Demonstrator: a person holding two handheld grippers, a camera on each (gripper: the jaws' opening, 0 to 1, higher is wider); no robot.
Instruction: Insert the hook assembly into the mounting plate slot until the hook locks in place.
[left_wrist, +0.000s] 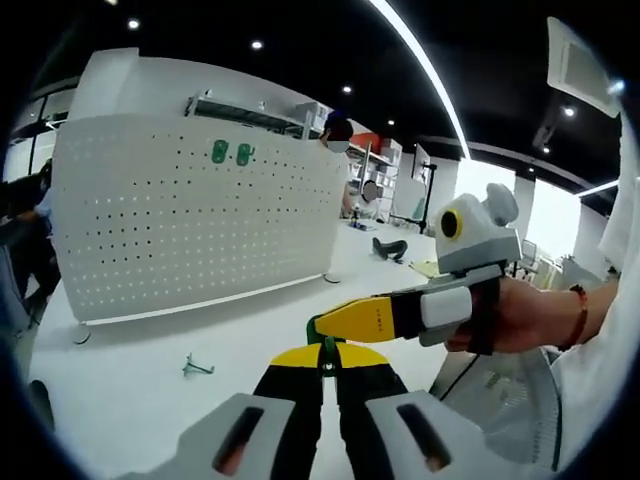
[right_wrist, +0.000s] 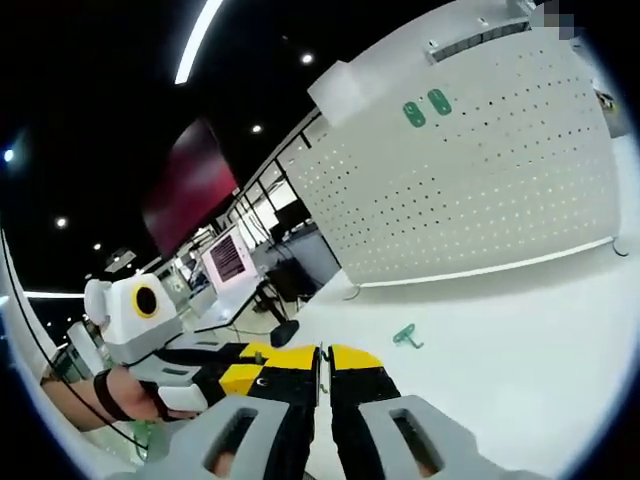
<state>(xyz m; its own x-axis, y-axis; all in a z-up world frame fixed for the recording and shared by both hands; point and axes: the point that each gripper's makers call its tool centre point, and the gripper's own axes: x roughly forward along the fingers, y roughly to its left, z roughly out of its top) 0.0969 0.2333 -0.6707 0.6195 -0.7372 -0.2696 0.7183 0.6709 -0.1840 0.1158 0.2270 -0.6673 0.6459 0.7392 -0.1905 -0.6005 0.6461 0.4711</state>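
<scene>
In the left gripper view, the left gripper (left_wrist: 323, 362) has its jaws closed on a small green hook piece (left_wrist: 316, 330); the right gripper (left_wrist: 345, 320) meets it. Another green metal hook (left_wrist: 196, 367) lies on the white surface (left_wrist: 130, 380) before the white perforated mounting plate (left_wrist: 190, 215). No legible writing.

In the right gripper view, the right gripper (right_wrist: 322, 362) has its jaws nearly closed; whether they hold anything, I cannot tell. The left gripper (right_wrist: 250, 372) touches it.

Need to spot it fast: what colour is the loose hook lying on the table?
Green. The hook shows best in the right gripper view, lying on the white table.
</scene>
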